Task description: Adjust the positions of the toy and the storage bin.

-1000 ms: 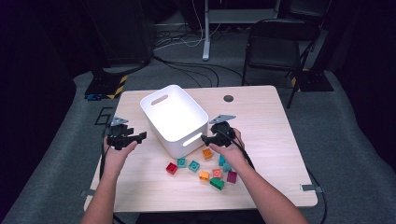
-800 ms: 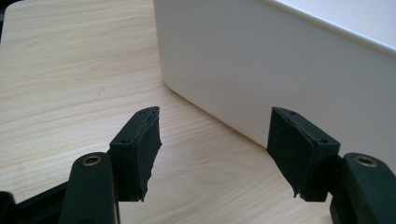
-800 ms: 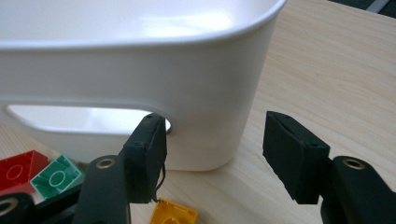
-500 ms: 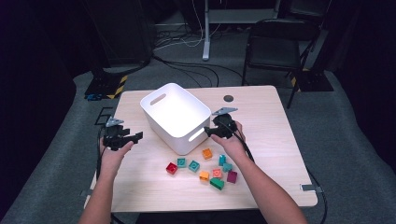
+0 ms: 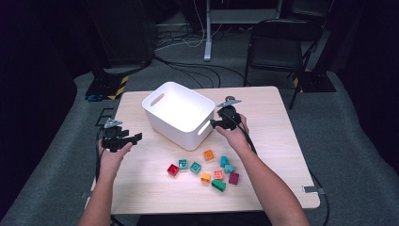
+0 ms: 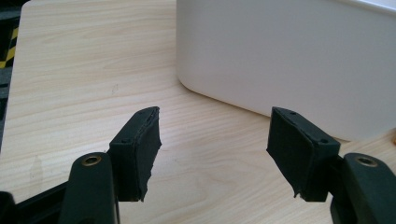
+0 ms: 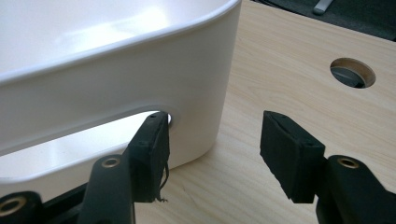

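High view gives me the white bin [image 5: 181, 113] near the desk's [image 5: 282, 117] far edge, inside looks bare, my right gripper [image 5: 217, 124] at its handle slot, jaws just narrowing around nothing, left gripper [image 5: 136, 138] spread by the left edge, blocks [image 5: 203, 167] toward the near edge.

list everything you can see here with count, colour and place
bin: 1, white, handle slots, middle of table
blocks: about 9, red, teal, orange, green, maroon, scattered on the table in front of the bin
table: 1, light wood, round hole near far edge
folding chair: 1, black, on floor behind table
cables: several, dark and white, on grey floor
left gripper: 1, black, open, left of bin
right gripper: 1, black, open, jaws have just been closing, at bin's right handle slot
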Demonstrator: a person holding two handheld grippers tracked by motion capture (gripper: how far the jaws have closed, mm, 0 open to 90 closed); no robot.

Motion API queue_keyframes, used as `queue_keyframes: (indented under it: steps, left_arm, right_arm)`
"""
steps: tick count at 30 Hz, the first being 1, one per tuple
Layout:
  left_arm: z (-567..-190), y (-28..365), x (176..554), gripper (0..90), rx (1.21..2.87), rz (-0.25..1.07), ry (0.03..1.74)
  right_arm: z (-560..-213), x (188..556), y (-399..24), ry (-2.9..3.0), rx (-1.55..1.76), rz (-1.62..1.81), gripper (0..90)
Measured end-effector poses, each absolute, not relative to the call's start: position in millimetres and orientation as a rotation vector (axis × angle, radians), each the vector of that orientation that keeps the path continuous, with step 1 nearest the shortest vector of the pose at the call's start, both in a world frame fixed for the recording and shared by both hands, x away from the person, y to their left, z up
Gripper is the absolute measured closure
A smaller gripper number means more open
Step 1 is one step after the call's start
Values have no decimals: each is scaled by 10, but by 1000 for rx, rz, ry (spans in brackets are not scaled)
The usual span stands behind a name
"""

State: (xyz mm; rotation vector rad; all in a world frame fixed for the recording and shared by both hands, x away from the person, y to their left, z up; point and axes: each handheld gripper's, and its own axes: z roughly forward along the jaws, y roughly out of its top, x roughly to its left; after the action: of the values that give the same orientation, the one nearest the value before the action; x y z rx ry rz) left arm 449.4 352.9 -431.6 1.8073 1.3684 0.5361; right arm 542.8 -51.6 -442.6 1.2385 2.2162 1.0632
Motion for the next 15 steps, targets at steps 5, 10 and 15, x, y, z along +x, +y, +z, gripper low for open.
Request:
queue_keyframes:
  steps: [5,10,15]
  left_arm:
    - [-4308,3548,4483,340,1803,542,1371]
    - [-4284,3522,4518,339,1806,558,1372]
    - [-4293,3482,4538,338,1826,554,1367]
  right_arm:
    - [-4349,5321,-568,2221,1224,1083,442]
    - [-4087,5119,-593,2170,1216,1178,396]
    - [-3884,4998,-419,2152,1158,1213,307]
